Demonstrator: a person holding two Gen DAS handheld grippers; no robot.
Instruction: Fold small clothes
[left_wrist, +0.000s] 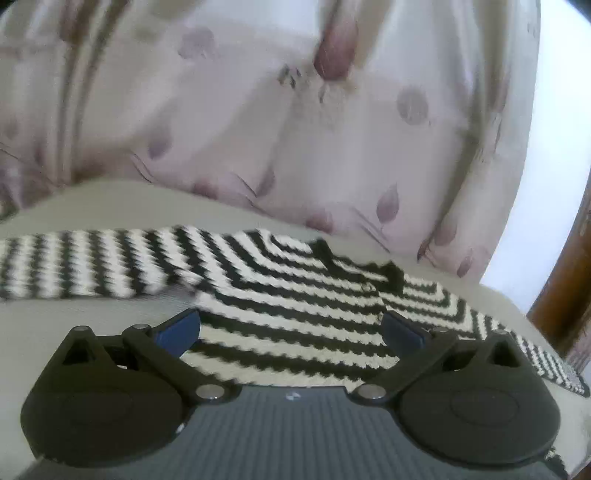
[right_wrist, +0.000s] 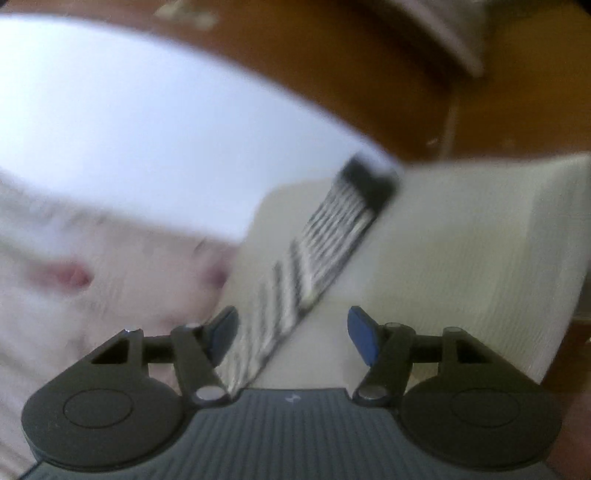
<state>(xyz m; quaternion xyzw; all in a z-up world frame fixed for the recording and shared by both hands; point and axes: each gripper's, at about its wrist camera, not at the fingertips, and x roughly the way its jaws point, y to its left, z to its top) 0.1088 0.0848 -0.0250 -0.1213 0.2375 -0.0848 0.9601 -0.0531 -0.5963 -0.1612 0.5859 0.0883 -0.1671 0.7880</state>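
Observation:
A small black-and-white striped knitted garment (left_wrist: 280, 291) lies spread flat on a pale cloth surface (left_wrist: 74, 206), one sleeve stretched to the left (left_wrist: 81, 262). My left gripper (left_wrist: 291, 328) is open, its blue-padded fingers spread just above the garment's near part. In the right wrist view a striped sleeve with a black cuff (right_wrist: 317, 251) runs from under the camera up to the right. My right gripper (right_wrist: 291, 332) is open and empty over that sleeve. The right view is blurred.
A flowered pale pillow or bedding (left_wrist: 295, 122) rises behind the garment. A white wall (right_wrist: 147, 129) and a brown wooden frame (right_wrist: 369, 74) stand beyond. The pale surface's edge (right_wrist: 554, 295) drops off at the right.

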